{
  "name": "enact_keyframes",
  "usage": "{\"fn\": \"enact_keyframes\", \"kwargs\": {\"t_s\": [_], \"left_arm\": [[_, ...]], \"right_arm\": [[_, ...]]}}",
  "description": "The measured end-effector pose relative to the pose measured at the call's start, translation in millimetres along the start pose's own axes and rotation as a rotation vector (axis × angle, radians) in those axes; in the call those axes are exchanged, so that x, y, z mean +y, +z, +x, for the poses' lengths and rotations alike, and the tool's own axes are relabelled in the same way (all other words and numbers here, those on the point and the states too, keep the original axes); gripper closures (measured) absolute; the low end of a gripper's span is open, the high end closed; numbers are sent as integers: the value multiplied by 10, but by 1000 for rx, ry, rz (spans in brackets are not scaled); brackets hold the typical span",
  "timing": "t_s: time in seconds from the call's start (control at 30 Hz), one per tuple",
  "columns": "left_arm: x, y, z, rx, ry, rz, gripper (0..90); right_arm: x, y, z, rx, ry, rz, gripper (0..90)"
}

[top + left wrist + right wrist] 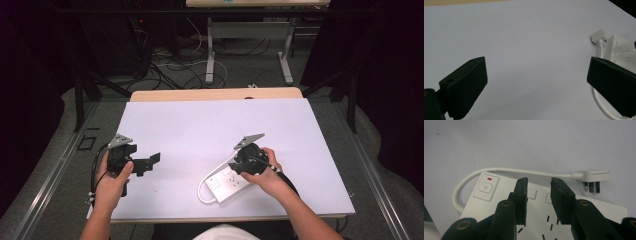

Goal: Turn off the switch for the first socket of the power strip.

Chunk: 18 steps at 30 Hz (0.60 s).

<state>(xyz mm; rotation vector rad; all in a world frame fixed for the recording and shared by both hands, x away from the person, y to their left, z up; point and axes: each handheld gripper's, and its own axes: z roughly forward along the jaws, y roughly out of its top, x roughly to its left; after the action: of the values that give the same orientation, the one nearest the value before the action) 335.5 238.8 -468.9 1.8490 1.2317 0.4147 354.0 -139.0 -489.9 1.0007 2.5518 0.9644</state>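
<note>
Two claws are mine. My right gripper (539, 202) hovers over the white power strip (226, 181) at lower centre of the high view, jaws narrowly parted with nothing between them, perhaps touching its face. My left gripper (534, 85), lower left, gapes wide above bare table (200, 130). The plug (594, 176) lies just beyond.

The white desk (210, 125) lies bare from nine o'clock through twelve to three, open passage across its middle and far half. At five o'clock a white power strip (227, 182) with its looped cord (202, 189) blocks the near edge. The right tongs (239, 167) hang over it, the left tongs (150, 161) open at eight o'clock.
</note>
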Motion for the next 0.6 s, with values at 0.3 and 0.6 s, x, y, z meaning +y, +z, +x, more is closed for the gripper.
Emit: {"fn": "enact_keyframes", "kwargs": {"t_s": [0.3,0.6], "left_arm": [[-3,4,5,2,-1,-2,29],[1,-3,7,-3,3,11,29]], "right_arm": [[-34,112,17,7,19,39,781],[-19,210,0,7,23,63,834]]}}
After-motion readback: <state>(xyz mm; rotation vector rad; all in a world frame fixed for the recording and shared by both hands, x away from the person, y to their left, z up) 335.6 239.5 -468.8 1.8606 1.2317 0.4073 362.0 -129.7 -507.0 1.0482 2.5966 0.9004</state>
